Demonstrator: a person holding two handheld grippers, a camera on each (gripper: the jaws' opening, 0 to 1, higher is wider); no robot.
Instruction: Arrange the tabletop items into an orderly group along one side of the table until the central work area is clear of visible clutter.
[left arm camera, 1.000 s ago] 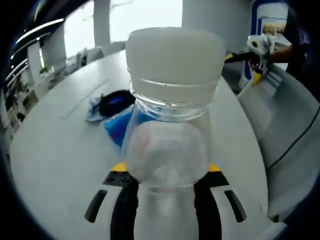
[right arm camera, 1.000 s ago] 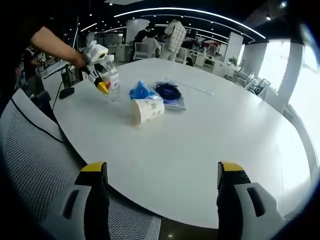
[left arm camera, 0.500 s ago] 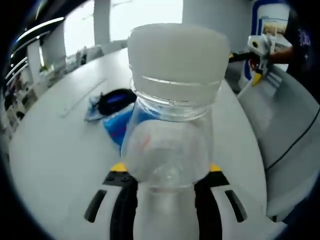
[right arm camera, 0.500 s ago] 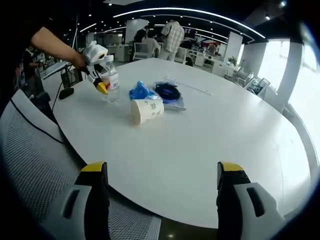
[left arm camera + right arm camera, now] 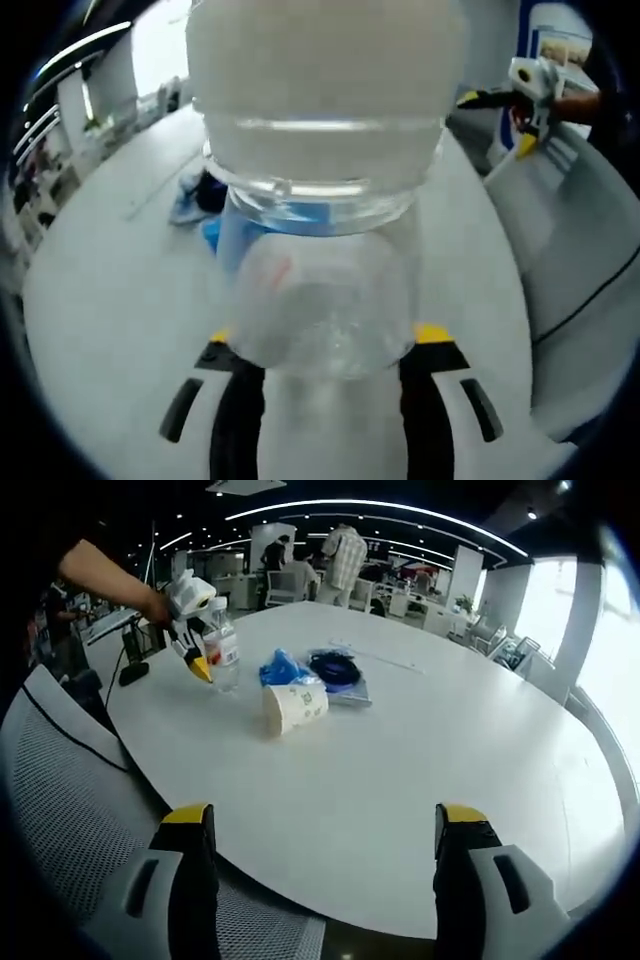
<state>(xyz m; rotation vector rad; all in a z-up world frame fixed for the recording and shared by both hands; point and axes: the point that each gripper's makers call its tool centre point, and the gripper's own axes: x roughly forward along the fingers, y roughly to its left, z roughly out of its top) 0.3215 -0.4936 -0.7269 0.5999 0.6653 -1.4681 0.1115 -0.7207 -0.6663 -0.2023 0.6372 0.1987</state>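
A clear plastic bottle (image 5: 320,250) with a white cap stands very close in the left gripper view, with my left gripper (image 5: 325,400) shut on its body. In the right gripper view that left gripper (image 5: 193,630) holds the bottle (image 5: 222,645) at the table's far left edge. Beside it lie a blue bag (image 5: 283,667), a paper cup (image 5: 295,705) on its side and a black cable coil (image 5: 335,667) on a grey pad. My right gripper (image 5: 325,870) is open over the near edge of the table, with nothing between its jaws.
The round white table (image 5: 430,760) stretches wide to the right. A thin pale strip (image 5: 385,652) lies behind the coil. A grey mesh chair (image 5: 70,800) stands at the near left edge. Desks, chairs and people fill the room behind.
The bottle looms larger and higher in the left gripper view. In the right gripper view the left gripper and bottle have shifted slightly; the right gripper has stayed open and still.
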